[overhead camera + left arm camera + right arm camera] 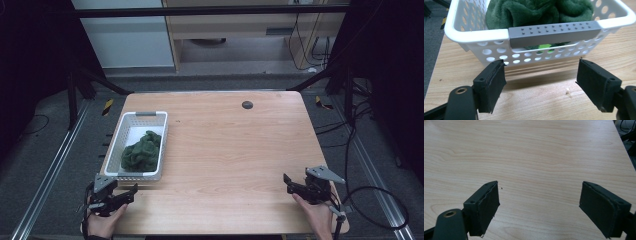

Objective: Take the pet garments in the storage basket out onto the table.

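A white perforated basket (159, 134) stands on the left part of the wooden table and holds a crumpled dark green cloth (142, 151). In the left gripper view the basket (474, 40) is close ahead, its grey handle bar (554, 33) facing me, the green cloth (534, 11) piled inside. My left gripper (131, 190) is open just in front of the basket's near end, holding nothing. The same gripper (541, 75) has its jaws wide apart over bare wood. My right gripper (288, 181) rests open at the table's front right, and this gripper (539, 202) has only wood between its jaws.
A small dark round disc (247, 104) lies near the table's far edge. The wooden table (235, 150) has wide bare room in its middle and right. Black cables (370, 190) trail off the right side. Metal rails run on the floor at both sides.
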The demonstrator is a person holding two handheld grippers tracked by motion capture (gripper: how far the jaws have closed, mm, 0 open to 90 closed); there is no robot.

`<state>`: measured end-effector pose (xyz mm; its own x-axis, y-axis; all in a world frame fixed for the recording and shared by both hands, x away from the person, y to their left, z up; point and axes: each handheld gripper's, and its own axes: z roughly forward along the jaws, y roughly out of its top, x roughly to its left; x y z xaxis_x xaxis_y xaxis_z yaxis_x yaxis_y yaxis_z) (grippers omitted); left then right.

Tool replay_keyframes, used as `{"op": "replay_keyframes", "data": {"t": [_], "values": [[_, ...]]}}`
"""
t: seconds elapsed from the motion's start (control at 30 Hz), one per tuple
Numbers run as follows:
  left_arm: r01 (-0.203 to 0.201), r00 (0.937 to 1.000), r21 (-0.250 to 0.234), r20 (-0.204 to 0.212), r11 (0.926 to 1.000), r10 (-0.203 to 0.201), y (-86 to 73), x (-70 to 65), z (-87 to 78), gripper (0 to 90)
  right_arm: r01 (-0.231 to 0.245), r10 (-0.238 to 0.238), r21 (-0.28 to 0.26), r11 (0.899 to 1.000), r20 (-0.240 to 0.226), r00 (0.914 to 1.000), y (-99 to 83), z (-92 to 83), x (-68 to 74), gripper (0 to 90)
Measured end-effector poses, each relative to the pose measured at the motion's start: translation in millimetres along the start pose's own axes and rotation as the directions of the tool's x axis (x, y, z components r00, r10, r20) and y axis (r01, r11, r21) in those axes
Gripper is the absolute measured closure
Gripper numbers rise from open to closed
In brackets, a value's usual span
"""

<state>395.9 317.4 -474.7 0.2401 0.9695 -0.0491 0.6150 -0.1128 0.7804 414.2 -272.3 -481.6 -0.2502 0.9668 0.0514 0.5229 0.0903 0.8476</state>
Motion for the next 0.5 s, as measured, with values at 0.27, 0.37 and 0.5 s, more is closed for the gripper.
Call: {"op": "replay_keyframes", "data": {"t": [0.27, 0.37, 0.5], "values": [[0.017, 0.9998, -0.023, 0.009, 0.9996, -0.017, 2.4, -1.5, -10.7, 23.2, 0.046, -0.046, 0.018, 0.999, 0.001, 0.9989, -0.1, 0.8, 4.7, 15.3], [0.032, 0.9994, -0.035, 0.015, 0.9989, -0.032, 2.6, -1.0, -13.5, 23.1, 0.049, -0.049, 0.021, 0.999, 0.003, 0.9988, -0.4, 0.6, 4.7, 15.1], [0.046, 0.9988, -0.05, 0.021, 0.9977, -0.045, 3.3, -0.1, -17.8, 23.0, 0.048, -0.048, 0.025, 0.999, 0.0, 0.9988, -0.5, 0.8, 4.9, 14.7]]}}
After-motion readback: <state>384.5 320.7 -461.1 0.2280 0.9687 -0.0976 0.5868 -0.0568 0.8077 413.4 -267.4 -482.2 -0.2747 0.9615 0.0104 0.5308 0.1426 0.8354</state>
